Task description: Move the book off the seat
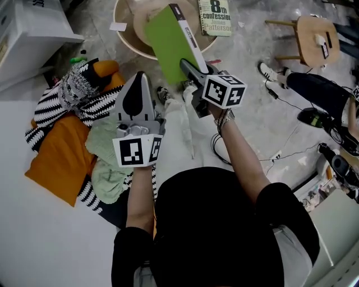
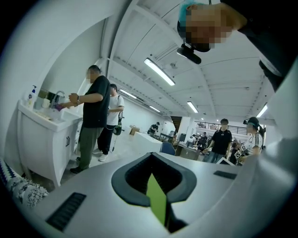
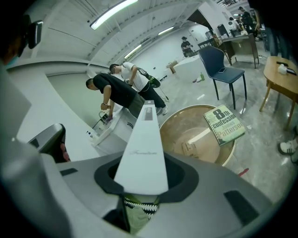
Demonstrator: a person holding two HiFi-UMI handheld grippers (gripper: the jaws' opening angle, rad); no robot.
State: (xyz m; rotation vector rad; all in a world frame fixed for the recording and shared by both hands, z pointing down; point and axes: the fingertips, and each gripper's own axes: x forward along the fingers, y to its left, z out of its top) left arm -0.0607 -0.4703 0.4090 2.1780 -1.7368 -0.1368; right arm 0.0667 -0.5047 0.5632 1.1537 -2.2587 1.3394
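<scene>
- Clamping the lower end of the green book (image 1: 168, 42), the right tongs (image 1: 189, 68) are partly closed on it. The book stands up out of the jaws with its white spine facing back along them.
- The left tongs (image 1: 139, 78), just left of the right pair, have their jaws drawn together and hold nothing. Only a thin strip of the book's green shows past them.
- Beyond the right tongs lies the round seat (image 1: 126, 33); from the head view the held book overlaps its near rim.
- A second book (image 1: 215, 17) rests on the seat, to the right of the held one.
- Left of the left tongs, a heap of clothes (image 1: 73, 129) lies on the floor.
</scene>
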